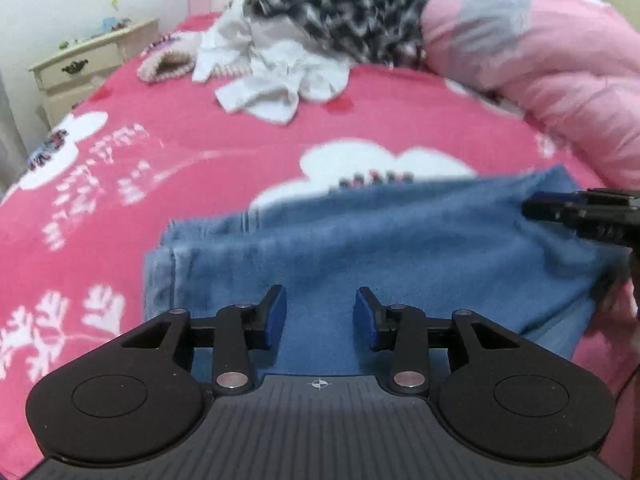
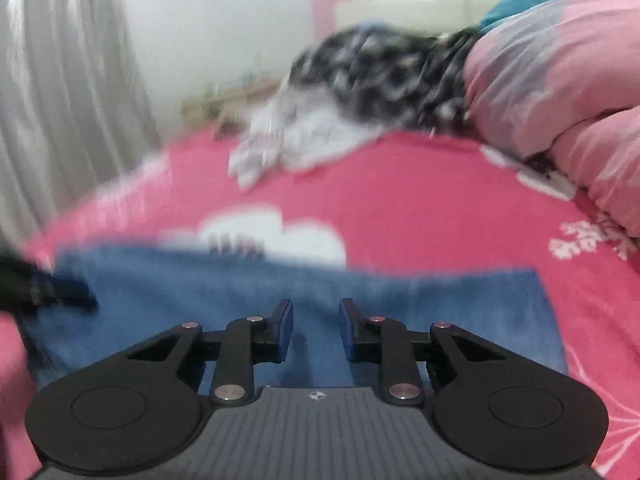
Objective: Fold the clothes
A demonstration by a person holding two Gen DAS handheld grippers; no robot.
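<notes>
Lying flat beneath both gaping tongs point(image 1: 321, 317) point(image 2: 316, 330), folded blue jeans point(image 1: 400, 240).

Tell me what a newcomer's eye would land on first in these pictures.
First, the folded blue jeans lying flat on the hot-pink bedspread, right ahead of the open left gripper and the open right gripper. Next, the heap of unfolded white and black-and-white clothes at the bed's far end.
</notes>
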